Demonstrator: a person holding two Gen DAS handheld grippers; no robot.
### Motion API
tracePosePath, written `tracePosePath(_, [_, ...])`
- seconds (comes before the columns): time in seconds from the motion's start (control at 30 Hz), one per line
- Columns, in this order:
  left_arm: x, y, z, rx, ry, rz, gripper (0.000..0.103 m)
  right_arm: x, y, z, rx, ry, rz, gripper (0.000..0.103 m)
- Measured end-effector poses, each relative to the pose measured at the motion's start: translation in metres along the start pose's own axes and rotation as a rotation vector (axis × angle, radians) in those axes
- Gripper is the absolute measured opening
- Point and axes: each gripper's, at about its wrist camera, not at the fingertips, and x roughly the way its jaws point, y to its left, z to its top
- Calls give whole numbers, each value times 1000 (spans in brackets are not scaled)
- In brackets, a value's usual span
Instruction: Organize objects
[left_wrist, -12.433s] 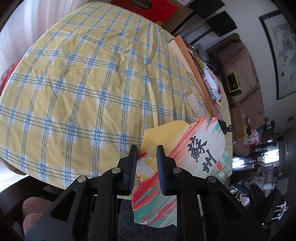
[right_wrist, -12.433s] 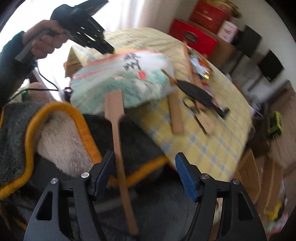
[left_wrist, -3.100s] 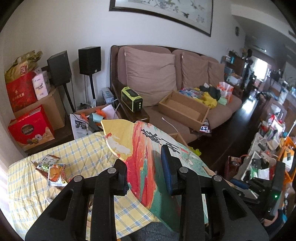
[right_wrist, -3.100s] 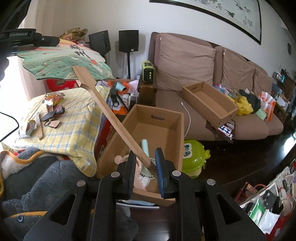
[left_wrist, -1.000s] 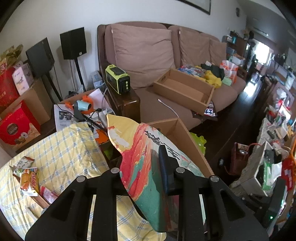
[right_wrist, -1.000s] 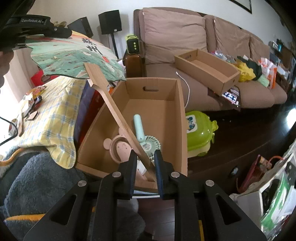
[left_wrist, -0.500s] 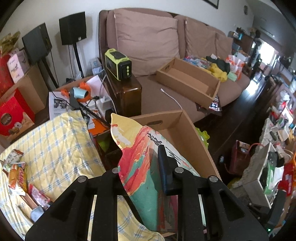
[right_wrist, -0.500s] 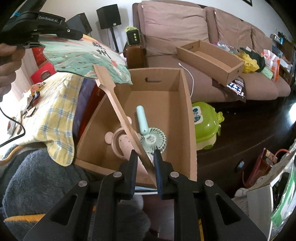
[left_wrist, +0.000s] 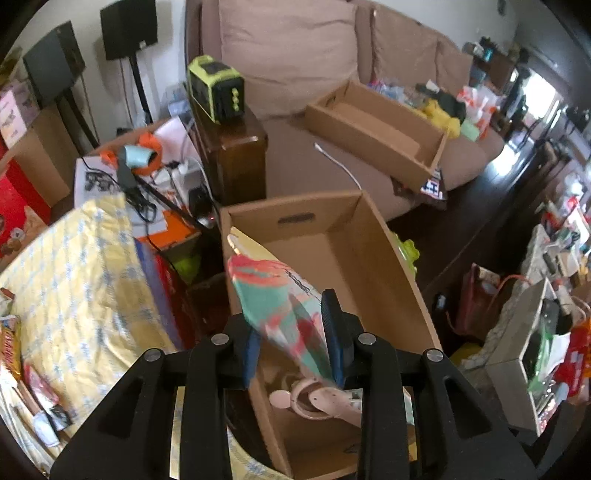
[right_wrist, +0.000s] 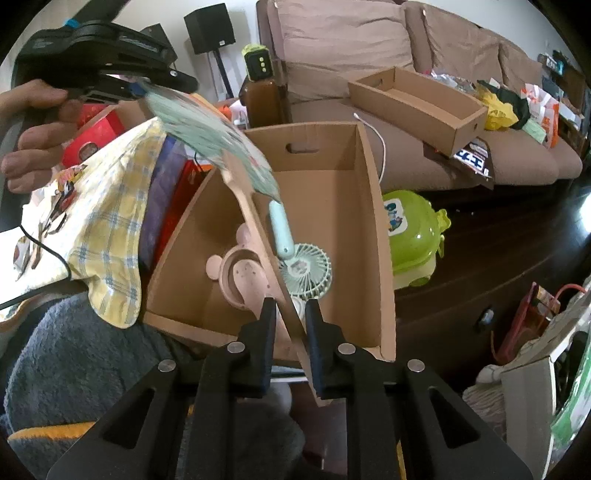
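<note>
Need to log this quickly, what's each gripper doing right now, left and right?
Left gripper: jaws just opening, parted around the painted fan, not pinching it.
Right gripper: shut on the fan's wooden handle above the cardboard box.

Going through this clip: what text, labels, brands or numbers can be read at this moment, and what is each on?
Nothing can be read for certain.
Paper fan: dark characters, blurred by motion.
Dark packet under the box on the sofa: large white characters, too distorted to read.
Green potty: lid sticker, too small.
Red box: round label, too blurred.
</note>
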Motion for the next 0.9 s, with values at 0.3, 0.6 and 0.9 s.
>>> tracePosePath(0.3, [22,-22,-16,28,54,-33,30,9,-2,-4,9,41,18,12])
tracePosePath(0.6, [14,-11,-27,27,78,-34,32,12,-5,-5,30,50,8,14])
tracePosePath(0.9, [-35,36,-48,3,16,-15,37,15,-5,-7,36,59,1,15])
